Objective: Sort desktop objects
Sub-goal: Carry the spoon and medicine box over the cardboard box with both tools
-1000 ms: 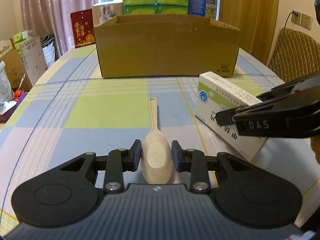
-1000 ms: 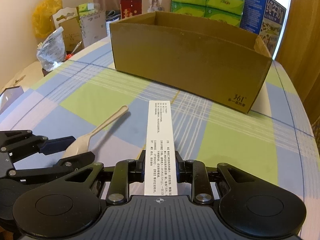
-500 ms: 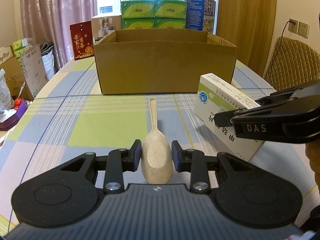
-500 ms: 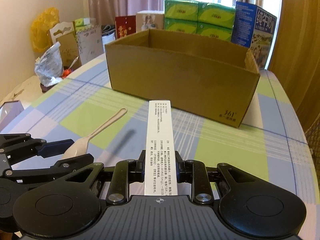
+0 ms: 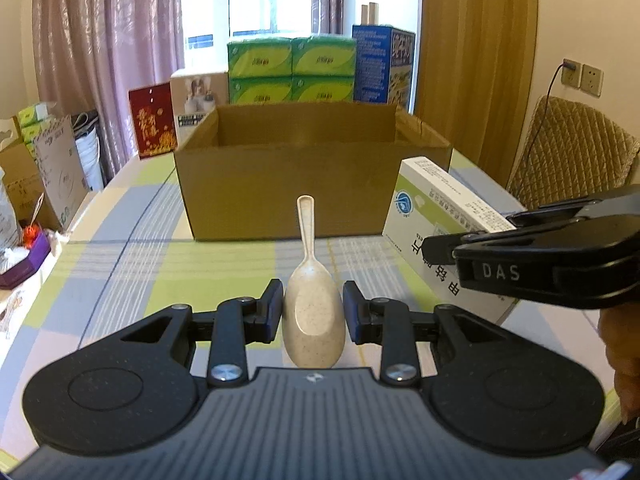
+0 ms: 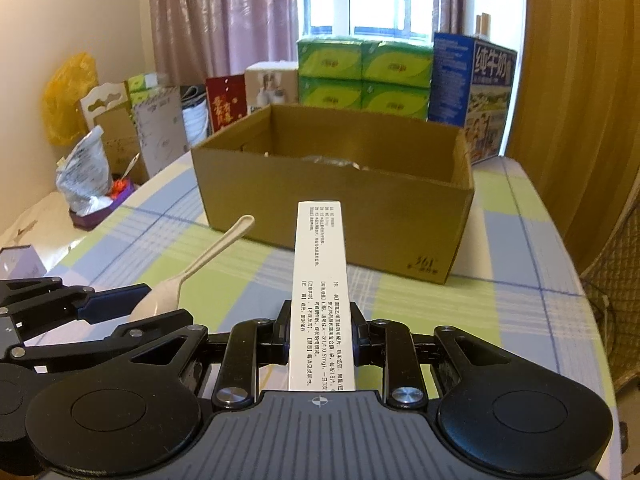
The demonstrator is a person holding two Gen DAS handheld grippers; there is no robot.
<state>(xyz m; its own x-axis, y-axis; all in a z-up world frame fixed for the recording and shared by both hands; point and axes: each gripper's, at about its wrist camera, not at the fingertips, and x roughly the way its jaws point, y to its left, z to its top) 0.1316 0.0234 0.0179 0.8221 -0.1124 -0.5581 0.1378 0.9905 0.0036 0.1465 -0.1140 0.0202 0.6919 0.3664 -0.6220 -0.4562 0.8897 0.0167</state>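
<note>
i'm in the carrying step of the sort: both tongs are loaded and facing the open cardboard box (image 5: 296,172), which is my landmark. my left gripper (image 5: 313,312) is clenched on the bowl of the beige spoon (image 5: 312,304), its handle pointing straight at the box's near wall. my right gripper (image 6: 320,332) is clamped on the near end of the white medicine box (image 6: 320,280), which sticks out level toward the same wall. both things look lifted clear of the checked tablecloth (image 5: 120,264), on the near side of the box and short of its rim.

from the right wrist view i can just see over the rim; something pale and crinkled lies inside, too dim to name.

what comes next, i judge, is to raise each load higher than the near wall, push forward until it is over the opening, and only then let go. the long medicine box could catch the rim if i go in low.

both tongs are held roughly level, side by side, the right gripper (image 5: 532,260) just right of the spoon and slightly ahead.
</note>
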